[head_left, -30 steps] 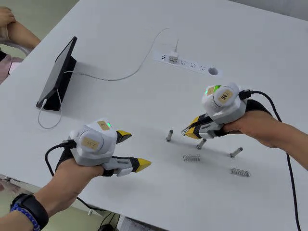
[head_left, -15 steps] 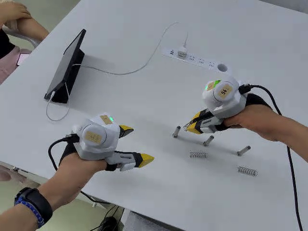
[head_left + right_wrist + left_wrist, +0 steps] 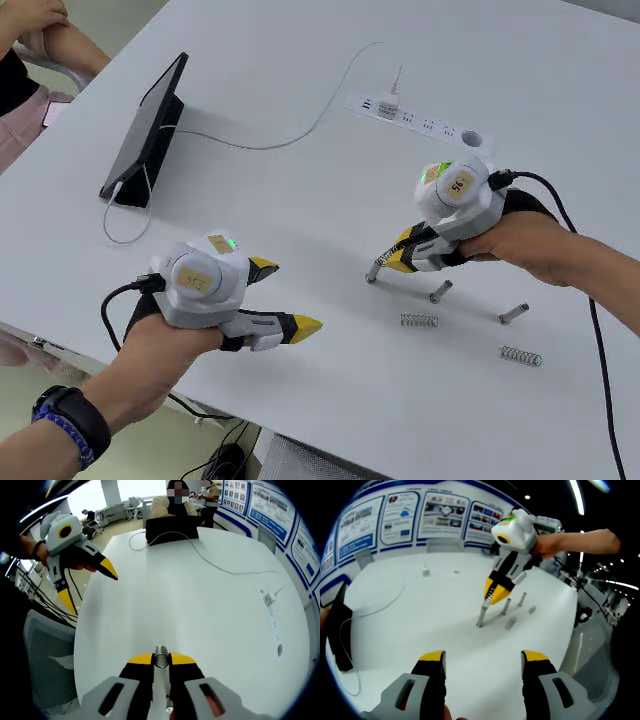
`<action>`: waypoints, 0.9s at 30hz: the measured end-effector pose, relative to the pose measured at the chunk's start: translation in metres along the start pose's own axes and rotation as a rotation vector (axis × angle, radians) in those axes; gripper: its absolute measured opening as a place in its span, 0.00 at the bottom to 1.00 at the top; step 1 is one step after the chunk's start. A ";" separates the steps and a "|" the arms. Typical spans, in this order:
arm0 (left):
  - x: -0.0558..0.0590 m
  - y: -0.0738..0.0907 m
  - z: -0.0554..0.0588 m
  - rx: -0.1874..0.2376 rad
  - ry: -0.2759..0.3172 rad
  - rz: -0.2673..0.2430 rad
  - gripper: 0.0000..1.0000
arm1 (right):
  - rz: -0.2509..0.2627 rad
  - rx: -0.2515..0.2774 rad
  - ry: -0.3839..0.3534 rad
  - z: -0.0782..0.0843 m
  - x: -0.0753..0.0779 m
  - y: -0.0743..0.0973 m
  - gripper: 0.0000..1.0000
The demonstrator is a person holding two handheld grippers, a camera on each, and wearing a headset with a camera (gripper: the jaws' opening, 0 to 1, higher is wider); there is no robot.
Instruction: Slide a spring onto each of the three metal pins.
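Pinched in the right gripper (image 3: 392, 262), fingers (image 3: 141, 659) drawn narrow on a spring (image 3: 160, 654), coil end poking past the tips and slanting down at the left pin (image 3: 373, 270). Held so, most likely, to line the bore up with the pin top before sliding it down. Kept at the near left, the left gripper (image 3: 287, 294), fingers spread wide on nothing, clear of the work. Lying on the tabletop (image 3: 300, 130): two more pins (image 3: 440, 291) to the right, two loose springs (image 3: 419, 320) just nearer. From the left gripper view, a side look: pins upright, spring tip at the pin top, contact impossible to tell. From the right gripper view, a look straight along the coil, centred between the fingers.
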State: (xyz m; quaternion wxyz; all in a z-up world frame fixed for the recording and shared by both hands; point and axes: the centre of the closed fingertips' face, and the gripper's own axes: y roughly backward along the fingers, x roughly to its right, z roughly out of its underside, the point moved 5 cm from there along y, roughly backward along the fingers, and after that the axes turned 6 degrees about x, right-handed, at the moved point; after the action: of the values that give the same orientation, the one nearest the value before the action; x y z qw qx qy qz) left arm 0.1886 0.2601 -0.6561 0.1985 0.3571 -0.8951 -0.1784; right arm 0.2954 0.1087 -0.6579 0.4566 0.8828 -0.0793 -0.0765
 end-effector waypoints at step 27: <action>-0.004 0.005 0.001 0.006 0.012 -0.017 0.61 | -0.012 -0.031 0.032 0.001 0.001 -0.023 0.13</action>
State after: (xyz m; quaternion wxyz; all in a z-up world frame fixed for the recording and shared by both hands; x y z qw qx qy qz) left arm 0.1880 0.2660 -0.6552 0.2013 0.3662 -0.8915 -0.1751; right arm 0.2973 0.1209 -0.6768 0.4710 0.8772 -0.0656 -0.0661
